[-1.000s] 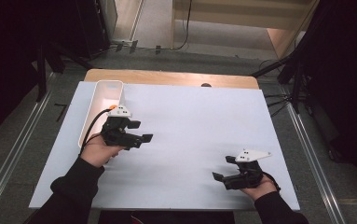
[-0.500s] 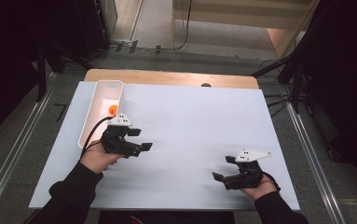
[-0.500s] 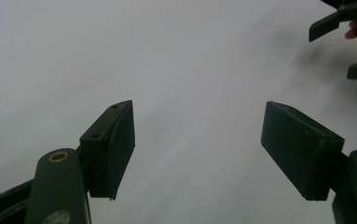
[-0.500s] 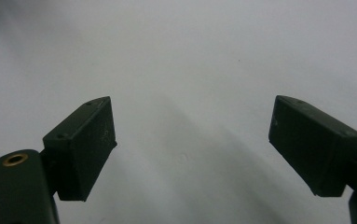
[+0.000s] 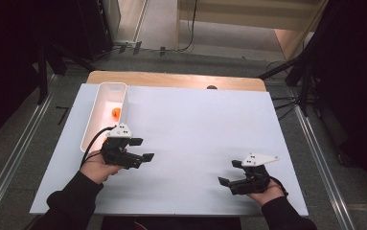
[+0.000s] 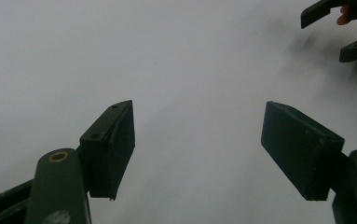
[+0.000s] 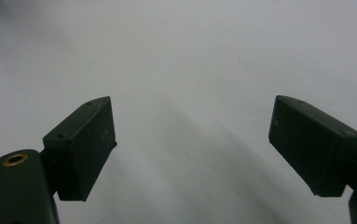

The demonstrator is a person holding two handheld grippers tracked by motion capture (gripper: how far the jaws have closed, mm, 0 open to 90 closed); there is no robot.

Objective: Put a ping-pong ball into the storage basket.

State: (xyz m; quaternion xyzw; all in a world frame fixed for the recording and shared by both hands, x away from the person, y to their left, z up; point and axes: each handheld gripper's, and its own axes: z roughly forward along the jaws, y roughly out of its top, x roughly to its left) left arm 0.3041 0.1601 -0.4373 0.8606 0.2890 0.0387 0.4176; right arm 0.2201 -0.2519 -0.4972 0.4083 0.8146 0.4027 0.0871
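While you held the left gripper (image 5: 144,149) just off the tray's (image 5: 94,120) near end, its jaws stood apart on nothing. Your right gripper (image 5: 225,173), well apart, gaped empty over the table (image 5: 195,124). An orange ball (image 5: 116,113) lay in the tray.

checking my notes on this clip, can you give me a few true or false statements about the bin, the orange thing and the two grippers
1. The small orange object lies inside the long white plastic bin. True.
2. The left gripper is clamped on the orange object. False: its jaws stand apart with nothing between them, over the bare white table.
3. The right gripper has its jaws open and holds nothing. True.
4. The white bin sits at the table's right edge. False: it sits near the left edge, at the far side.
5. The two grippers touch each other. False: they are well apart, one on each side of the table.
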